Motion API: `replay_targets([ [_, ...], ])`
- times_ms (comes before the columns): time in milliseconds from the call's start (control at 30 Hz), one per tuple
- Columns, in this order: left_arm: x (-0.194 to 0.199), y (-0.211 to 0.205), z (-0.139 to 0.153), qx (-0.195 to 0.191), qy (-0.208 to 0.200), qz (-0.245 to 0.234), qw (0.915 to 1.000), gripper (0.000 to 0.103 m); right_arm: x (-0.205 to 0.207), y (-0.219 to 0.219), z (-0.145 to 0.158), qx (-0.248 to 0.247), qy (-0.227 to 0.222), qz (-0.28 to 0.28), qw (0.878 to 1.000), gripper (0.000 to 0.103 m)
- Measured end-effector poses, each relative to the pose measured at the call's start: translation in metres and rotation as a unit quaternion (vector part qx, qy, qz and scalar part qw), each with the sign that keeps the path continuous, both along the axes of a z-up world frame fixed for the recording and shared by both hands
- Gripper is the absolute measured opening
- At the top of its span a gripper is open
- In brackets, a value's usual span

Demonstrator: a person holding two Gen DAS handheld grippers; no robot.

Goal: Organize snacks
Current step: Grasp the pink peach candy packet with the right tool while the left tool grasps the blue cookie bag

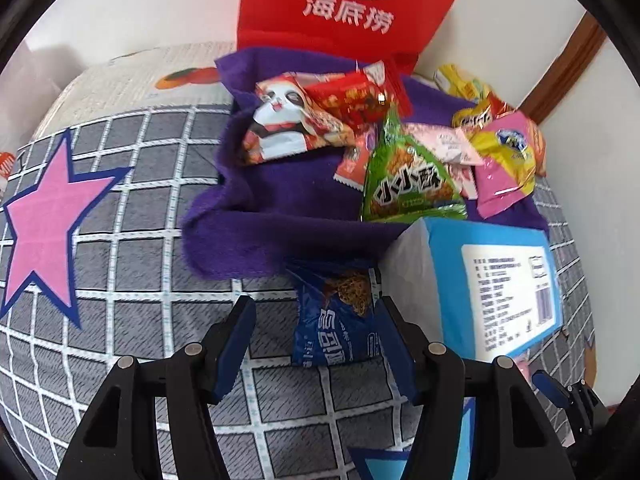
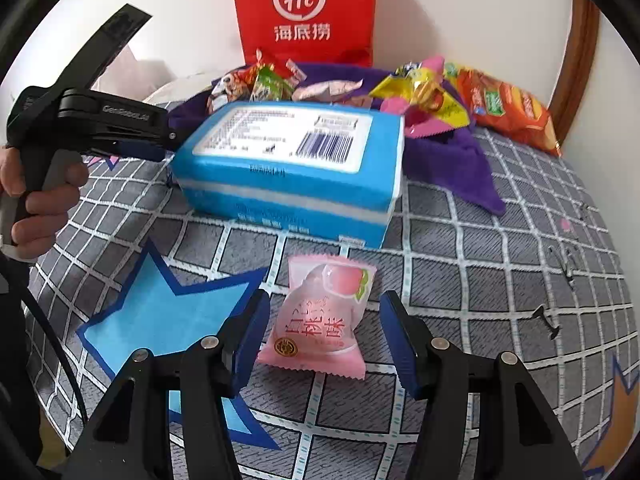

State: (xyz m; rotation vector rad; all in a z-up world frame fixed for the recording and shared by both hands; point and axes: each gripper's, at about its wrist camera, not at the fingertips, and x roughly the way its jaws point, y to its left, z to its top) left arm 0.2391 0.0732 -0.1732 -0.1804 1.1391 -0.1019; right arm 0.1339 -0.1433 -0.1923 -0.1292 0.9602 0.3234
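Between the spread fingers of the right gripper (image 2: 322, 338) lies a pink peach snack packet (image 2: 318, 320) on the checked bedcover (image 2: 500, 280), touching neither finger. Just beyond it sits a blue box (image 2: 292, 168), and behind that a purple cloth (image 2: 460, 160) heaped with snacks before a red bag (image 2: 304, 12). Across the bed, the left gripper (image 1: 316, 338) also gapes wide around a dark blue snack packet (image 1: 336, 320), whose right edge meets the right finger. A person's hand (image 2: 40, 196) holds its handle level.
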Motion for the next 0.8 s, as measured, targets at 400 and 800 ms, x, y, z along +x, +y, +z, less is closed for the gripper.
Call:
replay_targets([
  [400, -0.014, 0.005, -0.006, 0.005, -0.008, -0.007, 0.9999, 0.038, 0.008, -0.015, -0.013, 0.022, -0.021, -0.055, 0.998, 0.049],
  [800, -0.07, 0.022, -0.008, 0.01, -0.002, -0.008, 0.9999, 0.046, 0.01, -0.016, -0.017, 0.009, -0.037, -0.075, 0.996, 0.049],
])
